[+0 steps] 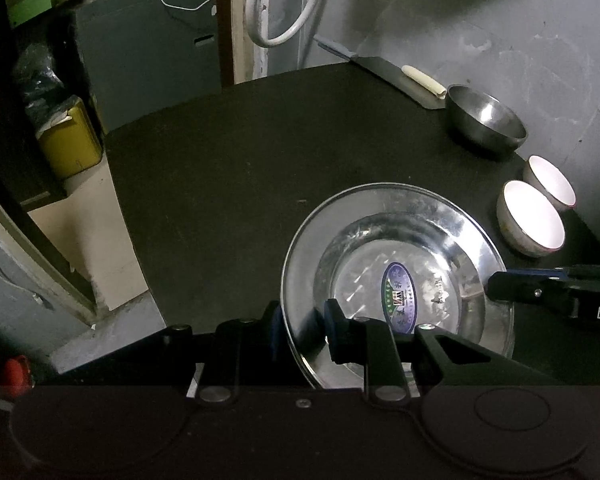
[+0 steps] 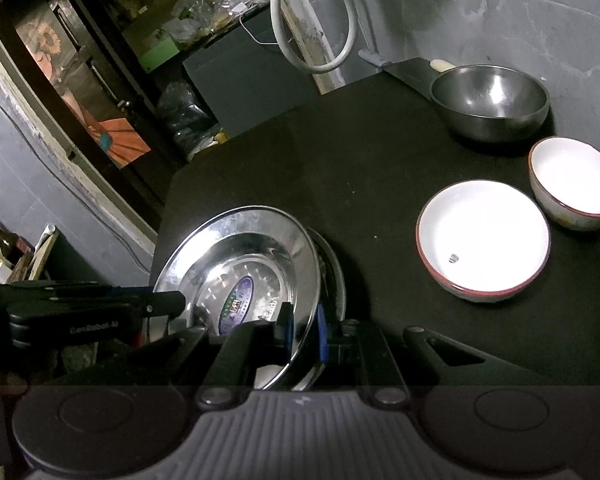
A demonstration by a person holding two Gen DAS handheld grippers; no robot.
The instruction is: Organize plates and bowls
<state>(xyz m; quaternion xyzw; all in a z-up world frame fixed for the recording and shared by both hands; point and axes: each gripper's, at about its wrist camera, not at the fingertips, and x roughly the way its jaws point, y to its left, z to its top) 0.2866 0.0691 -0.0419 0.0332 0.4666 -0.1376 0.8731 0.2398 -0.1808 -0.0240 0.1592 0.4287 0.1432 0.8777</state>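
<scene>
Left gripper [image 1: 300,330]: you have it astride the near-left rim of the steel plate [image 1: 380,216], one blue pad outside and one inside. The gap looks slightly slack, so I can't tell whether the pads truly press on the rim.
Steel plate: it sits toward the near side of the dark bench [image 1: 228,168], tilted, with an oval sticker [image 1: 399,297] in its well. From the right wrist view a second steel plate [image 2: 334,276] shows beneath it, its edge peeking out on the right.
Right gripper [image 2: 302,330]: you have it clamped on the top plate's opposite rim, pads pinching the thin edge. That hold looks firm.
Step in hand: my reading is that you are seating or lifting the top plate on the stack with both hands; I can't say which.
Larger white bowl [image 2: 483,240]: on the bench, well right of the plates, upright and empty, with a red rim.
Smaller white bowl [image 2: 575,182]: just beside the larger one, further back right.
Steel bowl [image 2: 490,102]: at the back, next to a cleaver [image 2: 412,74] by the wall.
Next move: level the plate so it nests squarely, then free both rims. The bowls probably come next, and nesting small into large would suit. Steel on steel slides, so go gently.
</scene>
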